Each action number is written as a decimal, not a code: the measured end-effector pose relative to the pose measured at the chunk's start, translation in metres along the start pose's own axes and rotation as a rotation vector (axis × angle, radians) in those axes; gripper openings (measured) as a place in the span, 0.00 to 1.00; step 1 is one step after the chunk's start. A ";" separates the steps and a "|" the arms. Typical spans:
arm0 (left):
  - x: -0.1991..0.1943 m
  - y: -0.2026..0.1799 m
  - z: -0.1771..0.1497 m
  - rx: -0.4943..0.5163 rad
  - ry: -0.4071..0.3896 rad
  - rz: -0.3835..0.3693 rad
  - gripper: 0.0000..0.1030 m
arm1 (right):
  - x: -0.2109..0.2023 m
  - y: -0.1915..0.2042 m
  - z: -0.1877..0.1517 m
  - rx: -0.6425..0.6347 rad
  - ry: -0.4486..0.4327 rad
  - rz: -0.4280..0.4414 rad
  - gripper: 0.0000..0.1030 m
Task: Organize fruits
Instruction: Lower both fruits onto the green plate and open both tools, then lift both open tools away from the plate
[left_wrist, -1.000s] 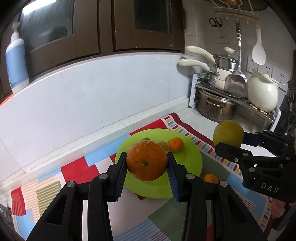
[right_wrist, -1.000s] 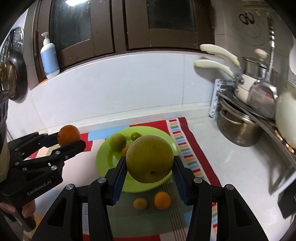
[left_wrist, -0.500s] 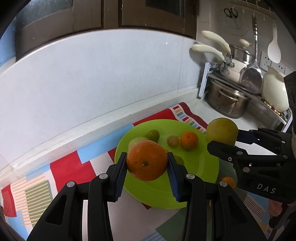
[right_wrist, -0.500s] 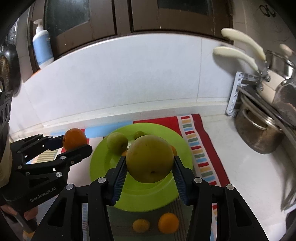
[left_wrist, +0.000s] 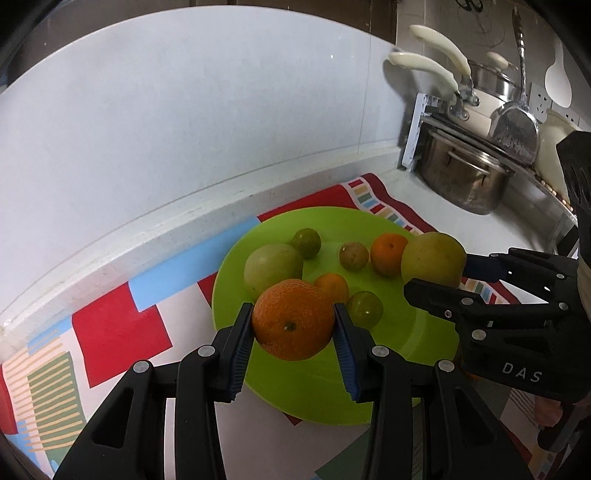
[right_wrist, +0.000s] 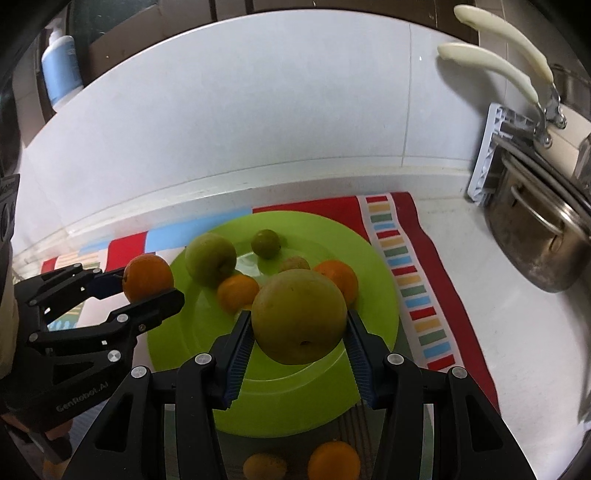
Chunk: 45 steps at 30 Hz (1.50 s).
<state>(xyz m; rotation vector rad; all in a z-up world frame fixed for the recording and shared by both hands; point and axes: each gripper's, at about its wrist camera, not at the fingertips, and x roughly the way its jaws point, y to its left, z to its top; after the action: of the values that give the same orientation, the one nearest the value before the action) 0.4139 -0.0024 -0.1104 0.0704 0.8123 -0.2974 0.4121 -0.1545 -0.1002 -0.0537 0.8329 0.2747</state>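
Note:
My left gripper (left_wrist: 293, 326) is shut on a large orange (left_wrist: 293, 325) and holds it above the near left part of the green plate (left_wrist: 406, 332). My right gripper (right_wrist: 299, 323) is shut on a big yellow-green fruit (right_wrist: 299, 315) above the plate (right_wrist: 373, 258). The plate holds a green apple (left_wrist: 271, 267), small green fruits (left_wrist: 306, 242) and small oranges (left_wrist: 388, 251). Each gripper also shows in the other view: the left gripper (right_wrist: 147, 284) at left, the right gripper (left_wrist: 436, 267) at right.
The plate lies on a colourful patterned mat (left_wrist: 118, 328) by the white tiled wall. Two small oranges (right_wrist: 332, 461) lie on the mat in front of the plate. A steel pot (left_wrist: 465, 177) and a rack of cookware stand at the right. A soap bottle (right_wrist: 61, 70) stands up left.
Both grippers have moved forward and down toward the plate, each still holding its fruit. The plate and its fruits look larger and closer.

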 end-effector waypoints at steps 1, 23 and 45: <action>0.002 0.000 0.000 0.002 0.003 -0.001 0.40 | 0.001 0.000 0.000 0.000 0.002 0.001 0.48; -0.080 -0.012 0.000 0.017 -0.148 0.062 0.68 | -0.074 0.001 -0.010 0.007 -0.161 -0.078 0.60; -0.147 -0.073 -0.031 0.102 -0.246 0.040 0.73 | -0.161 -0.003 -0.054 -0.010 -0.263 -0.106 0.60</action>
<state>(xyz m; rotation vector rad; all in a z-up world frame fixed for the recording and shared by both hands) 0.2753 -0.0325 -0.0218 0.1428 0.5504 -0.3031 0.2711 -0.2015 -0.0183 -0.0693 0.5654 0.1815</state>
